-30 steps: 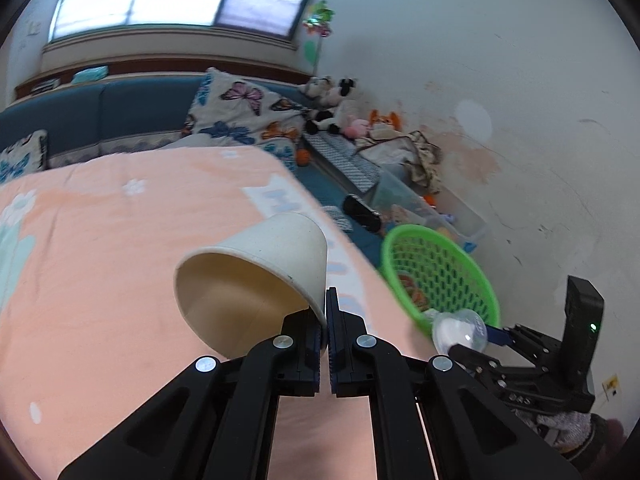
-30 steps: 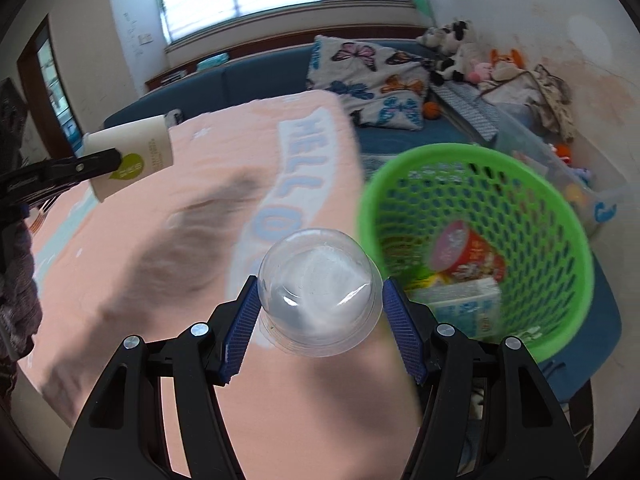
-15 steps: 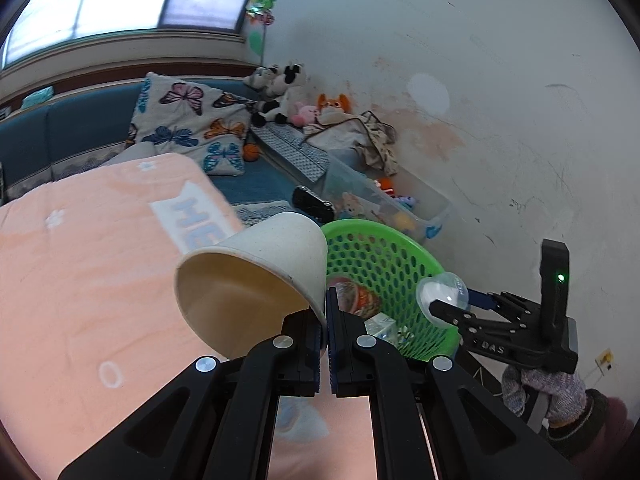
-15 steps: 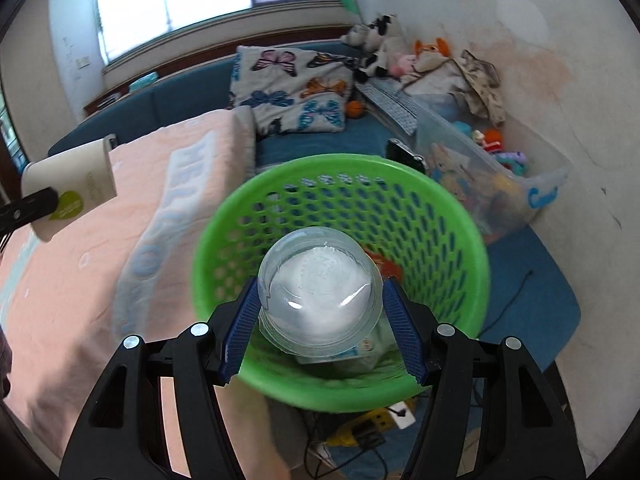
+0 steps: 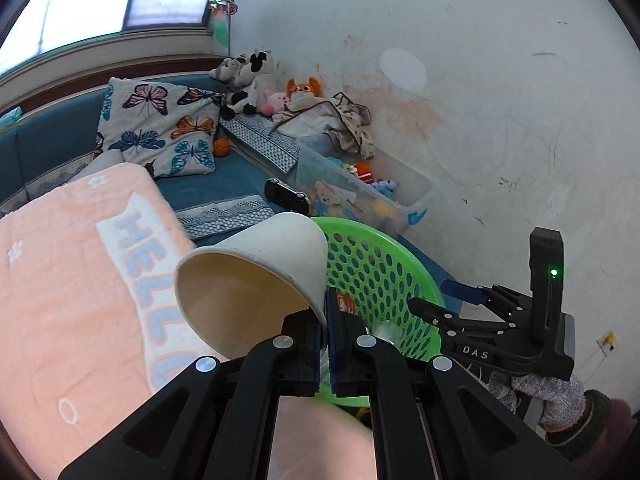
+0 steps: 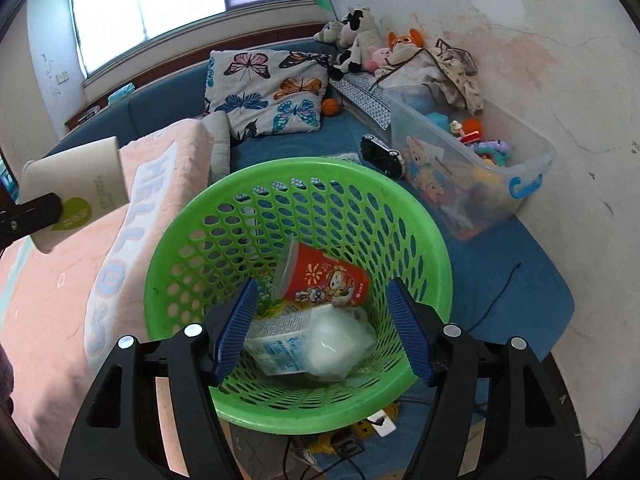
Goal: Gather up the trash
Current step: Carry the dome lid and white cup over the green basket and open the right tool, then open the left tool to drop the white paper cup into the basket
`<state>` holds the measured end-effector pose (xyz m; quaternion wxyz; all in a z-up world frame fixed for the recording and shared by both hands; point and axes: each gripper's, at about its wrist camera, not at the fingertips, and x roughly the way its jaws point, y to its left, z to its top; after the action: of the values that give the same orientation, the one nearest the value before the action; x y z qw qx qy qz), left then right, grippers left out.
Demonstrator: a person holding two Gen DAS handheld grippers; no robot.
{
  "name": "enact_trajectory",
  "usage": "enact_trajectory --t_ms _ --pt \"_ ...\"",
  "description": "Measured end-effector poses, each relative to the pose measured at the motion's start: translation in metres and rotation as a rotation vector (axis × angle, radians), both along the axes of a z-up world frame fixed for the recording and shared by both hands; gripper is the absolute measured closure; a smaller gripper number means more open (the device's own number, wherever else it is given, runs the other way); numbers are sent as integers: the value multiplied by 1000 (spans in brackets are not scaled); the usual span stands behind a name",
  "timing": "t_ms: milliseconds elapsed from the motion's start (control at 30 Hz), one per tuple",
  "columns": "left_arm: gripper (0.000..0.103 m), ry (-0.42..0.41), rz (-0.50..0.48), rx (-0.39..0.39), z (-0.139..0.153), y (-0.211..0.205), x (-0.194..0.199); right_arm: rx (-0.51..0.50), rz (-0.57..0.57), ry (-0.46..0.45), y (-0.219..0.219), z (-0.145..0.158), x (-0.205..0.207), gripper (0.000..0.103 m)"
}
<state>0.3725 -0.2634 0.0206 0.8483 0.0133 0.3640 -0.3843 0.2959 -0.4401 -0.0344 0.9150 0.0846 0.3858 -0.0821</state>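
My left gripper [image 5: 326,312] is shut on the rim of a white paper cup [image 5: 256,280], held sideways just left of the green basket [image 5: 384,264]. The cup also shows at the left of the right wrist view [image 6: 76,192]. My right gripper [image 6: 322,332] is open and empty above the green basket [image 6: 424,240]. A clear plastic cup [image 6: 340,340] lies inside the basket on a white carton [image 6: 276,340], beside a red printed cup [image 6: 324,276]. My right gripper also shows in the left wrist view [image 5: 440,300].
A bed with a peach "HELLO" blanket [image 6: 60,300] lies left of the basket. A clear bin of toys [image 6: 468,160] stands right of it by the wall. A butterfly pillow [image 6: 264,92] and stuffed toys [image 6: 356,40] lie behind. A power strip [image 6: 376,420] lies below.
My right gripper opened and let go of the clear cup, which now lies in the basket. My left gripper has carried the paper cup right, closer to the basket.
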Motion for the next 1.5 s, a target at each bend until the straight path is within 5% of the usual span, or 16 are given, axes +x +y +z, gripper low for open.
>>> enact_trajectory --t_ms 600,800,1100,1167,1200,1233,1500 --pt "99 48 -80 69 -22 -67 -4 3 -17 -28 -12 6 -36 34" --pt "86 47 -84 76 -24 -70 -4 11 -9 -27 -9 6 -39 34" --pt "84 41 -59 71 -19 -57 -10 17 9 -38 0 8 -46 34" --pt "76 32 -49 73 -17 -53 -14 21 13 -42 3 9 -49 34" --pt "59 17 -39 80 -15 -50 -17 25 15 -44 5 9 -51 34" --pt "52 -9 -26 86 -12 -46 -21 28 17 -46 6 10 -52 34" --pt "40 -64 19 73 4 -12 -45 19 39 -59 27 17 -64 30"
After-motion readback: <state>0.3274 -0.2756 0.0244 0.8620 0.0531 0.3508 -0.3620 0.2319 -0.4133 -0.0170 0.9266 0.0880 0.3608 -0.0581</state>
